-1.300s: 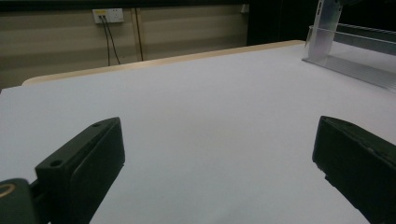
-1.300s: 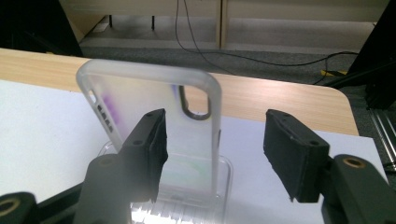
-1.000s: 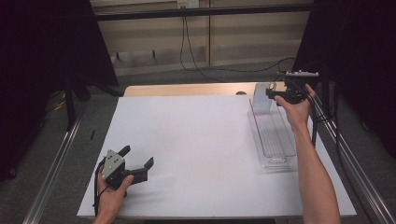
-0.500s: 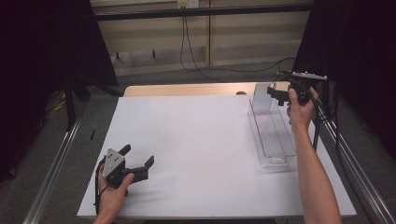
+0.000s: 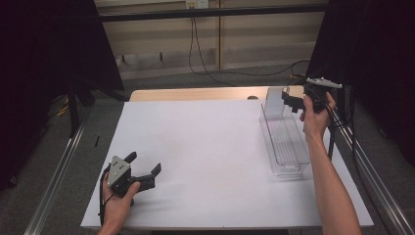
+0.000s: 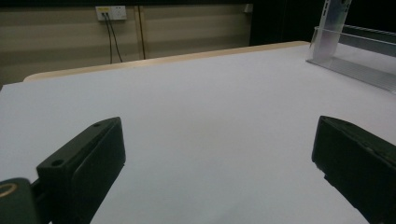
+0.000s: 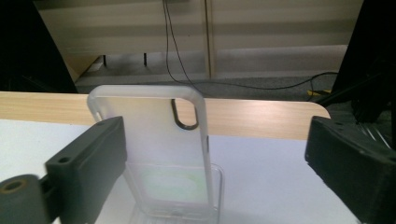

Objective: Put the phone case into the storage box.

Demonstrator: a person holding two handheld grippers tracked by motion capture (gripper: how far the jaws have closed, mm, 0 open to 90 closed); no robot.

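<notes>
A frosted phone case (image 7: 154,140) is stood upright at the far end of a clear tray (image 5: 286,147), at the right of the white table (image 5: 210,147). The right gripper (image 5: 293,104) is held just beside the case, jaws spread wide and pinching nothing. The left gripper (image 5: 144,171) is rested at the near left, well apart, jaws likewise spread over bare table.
</notes>
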